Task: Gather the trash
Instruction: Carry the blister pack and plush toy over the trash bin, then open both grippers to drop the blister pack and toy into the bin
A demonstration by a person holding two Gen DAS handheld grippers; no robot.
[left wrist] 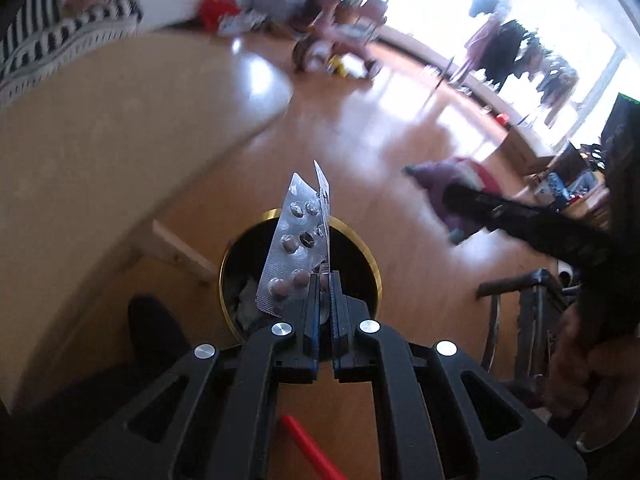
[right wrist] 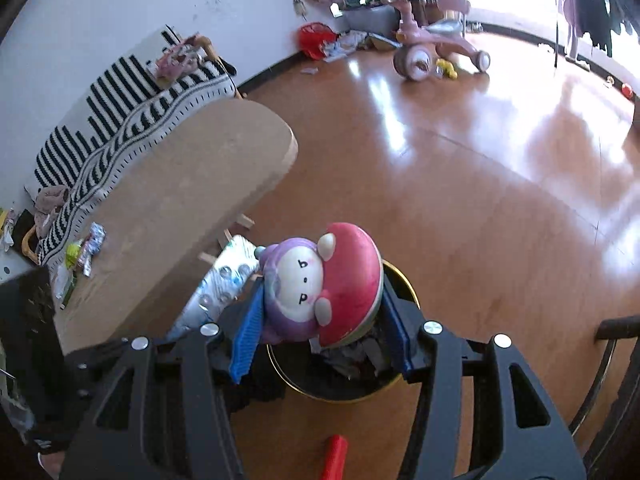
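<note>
My left gripper [left wrist: 323, 280] is shut on silver pill blister packs [left wrist: 294, 248] and holds them above a black, gold-rimmed trash bin [left wrist: 370, 256] on the floor. My right gripper [right wrist: 322, 308] is shut on a red and purple plush toy [right wrist: 320, 280] and holds it above the same bin [right wrist: 394, 382], which has crumpled trash inside. The blister packs [right wrist: 222, 280] show to the toy's left in the right wrist view. The toy and right gripper [left wrist: 456, 200] show blurred at the right in the left wrist view.
A beige table [right wrist: 180, 184] stands left of the bin, with wrappers [right wrist: 86, 250] near its left end. A striped blanket [right wrist: 120, 120] lies behind it. A pink tricycle [right wrist: 436, 46] stands far back. A red stick [left wrist: 310, 450] lies on the wooden floor. A dark chair [left wrist: 528, 300] is at right.
</note>
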